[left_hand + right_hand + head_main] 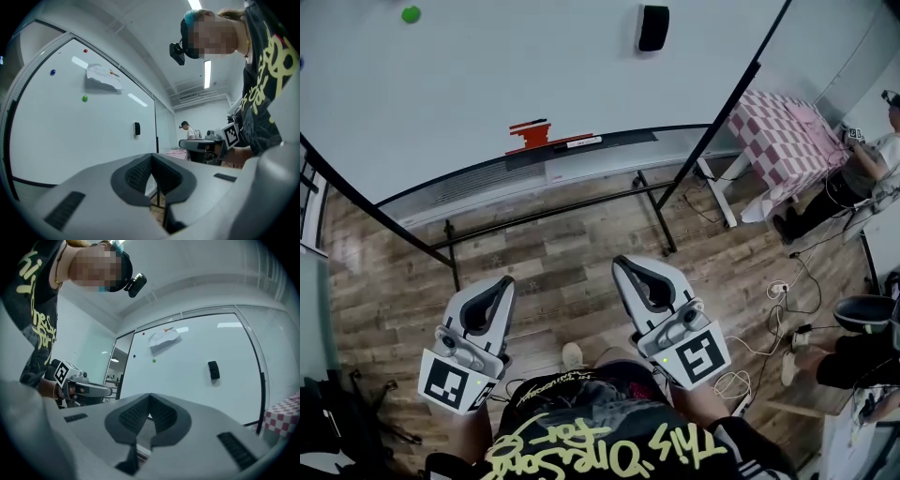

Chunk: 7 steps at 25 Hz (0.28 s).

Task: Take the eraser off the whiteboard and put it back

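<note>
A black eraser [653, 27] clings to the whiteboard [487, 75], high and to the right; it also shows in the left gripper view [136, 129] and the right gripper view [213, 370]. Both grippers hang low in front of the person, well short of the board. My left gripper [507, 282] is shut with nothing between its pads, and its jaws meet in the left gripper view [151, 159]. My right gripper [620, 262] is shut and empty too, tips touching in the right gripper view [150, 398].
The board's tray [572, 145] holds red and black markers. A crumpled paper [163, 339] and a green magnet [411, 14] stick to the board. Its black frame legs [652, 211] stand on the wood floor. A pink checked table [778, 136] and a seated person [872, 155] are at right; cables [778, 309] trail there.
</note>
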Available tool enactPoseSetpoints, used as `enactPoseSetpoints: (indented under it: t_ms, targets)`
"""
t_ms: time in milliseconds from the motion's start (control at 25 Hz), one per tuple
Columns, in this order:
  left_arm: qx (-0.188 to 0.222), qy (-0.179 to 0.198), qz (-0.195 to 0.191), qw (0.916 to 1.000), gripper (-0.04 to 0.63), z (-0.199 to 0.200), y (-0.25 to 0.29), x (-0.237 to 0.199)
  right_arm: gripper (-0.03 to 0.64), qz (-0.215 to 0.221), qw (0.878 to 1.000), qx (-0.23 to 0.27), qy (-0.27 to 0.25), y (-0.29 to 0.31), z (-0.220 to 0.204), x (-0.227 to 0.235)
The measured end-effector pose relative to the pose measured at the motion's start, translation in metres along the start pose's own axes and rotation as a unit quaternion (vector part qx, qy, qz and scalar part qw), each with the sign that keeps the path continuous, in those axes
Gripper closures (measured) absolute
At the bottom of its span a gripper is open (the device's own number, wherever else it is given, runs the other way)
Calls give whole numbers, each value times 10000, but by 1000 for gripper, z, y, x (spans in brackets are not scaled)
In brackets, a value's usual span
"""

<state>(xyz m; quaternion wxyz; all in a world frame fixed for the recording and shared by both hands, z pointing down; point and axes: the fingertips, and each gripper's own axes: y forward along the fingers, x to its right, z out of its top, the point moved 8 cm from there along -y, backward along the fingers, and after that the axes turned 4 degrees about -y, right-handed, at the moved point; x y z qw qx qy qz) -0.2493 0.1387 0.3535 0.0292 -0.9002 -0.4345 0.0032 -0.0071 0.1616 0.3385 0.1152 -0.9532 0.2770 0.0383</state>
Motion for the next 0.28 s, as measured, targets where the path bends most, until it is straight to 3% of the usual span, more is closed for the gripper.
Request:
enactPoseSetpoints:
  t_ms: [280]
  targets:
    - [68,-80,-146,9998,589,-3,8,16,609,-140,9997,-182,10,-20,5,4]
